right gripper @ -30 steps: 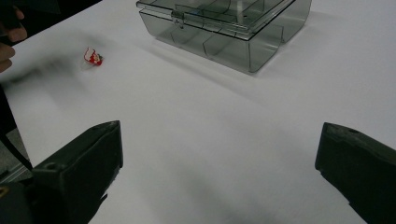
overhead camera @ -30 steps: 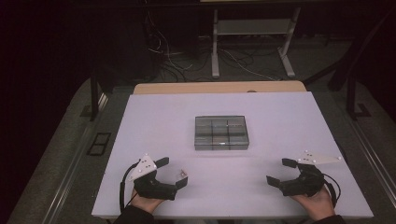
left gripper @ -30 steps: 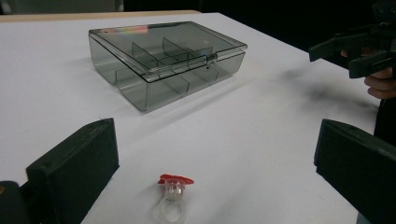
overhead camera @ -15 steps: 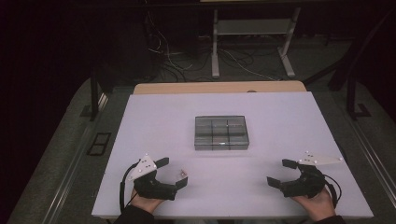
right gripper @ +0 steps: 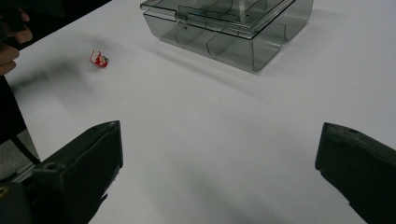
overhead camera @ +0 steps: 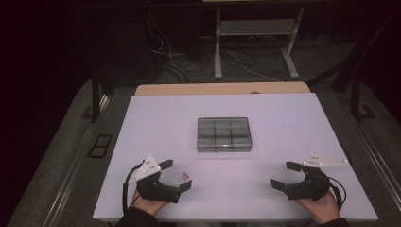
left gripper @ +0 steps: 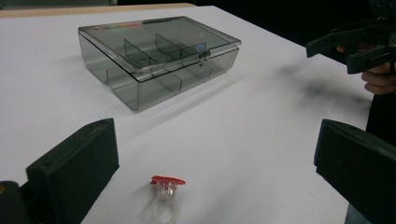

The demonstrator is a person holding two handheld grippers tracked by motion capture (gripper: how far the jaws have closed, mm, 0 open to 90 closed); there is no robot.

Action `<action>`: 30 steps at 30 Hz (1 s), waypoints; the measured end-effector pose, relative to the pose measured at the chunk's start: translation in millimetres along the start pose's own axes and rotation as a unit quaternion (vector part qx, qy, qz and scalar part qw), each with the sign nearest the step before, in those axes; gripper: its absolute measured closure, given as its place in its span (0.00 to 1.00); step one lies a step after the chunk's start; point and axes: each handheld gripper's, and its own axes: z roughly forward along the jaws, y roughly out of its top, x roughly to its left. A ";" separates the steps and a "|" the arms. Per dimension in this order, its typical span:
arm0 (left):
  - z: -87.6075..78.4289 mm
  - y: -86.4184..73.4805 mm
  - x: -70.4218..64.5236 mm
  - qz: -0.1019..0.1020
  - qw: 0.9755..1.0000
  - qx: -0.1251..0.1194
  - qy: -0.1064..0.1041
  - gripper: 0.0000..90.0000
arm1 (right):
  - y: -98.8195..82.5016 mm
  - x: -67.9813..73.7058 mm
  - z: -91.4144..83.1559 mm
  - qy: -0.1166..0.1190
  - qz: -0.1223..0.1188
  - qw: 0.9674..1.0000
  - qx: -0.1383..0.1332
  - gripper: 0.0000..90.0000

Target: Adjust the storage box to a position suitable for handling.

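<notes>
A smoky clear plastic box [overhead camera: 223,134] with inner dividers sits shut at the middle of the white table [overhead camera: 283,118]. A small clear ring with a red top [overhead camera: 184,176] lies on the table between the jaws of my left gripper [overhead camera: 176,174], which is open and touches nothing. In the left gripper view the ring [left gripper: 166,191] lies close ahead, with the box [left gripper: 159,56] beyond it. My right gripper [overhead camera: 282,175] stands open near the front right, empty. The right gripper view has the box [right gripper: 229,28] ahead and the ring [right gripper: 98,58] far off to the left.
The table's front edge lies just behind both hands. A wooden strip [overhead camera: 222,89] borders the far edge. Beyond it stand a metal stand [overhead camera: 255,28] and cables on a dark floor. Bare table lies between the box and the grippers.
</notes>
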 end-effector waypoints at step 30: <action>12.0 44.7 16.0 0.006 0.999 0.043 -0.019 0.00 | 13.0 1.3 -0.4 -0.007 -0.007 1.000 0.014 0.01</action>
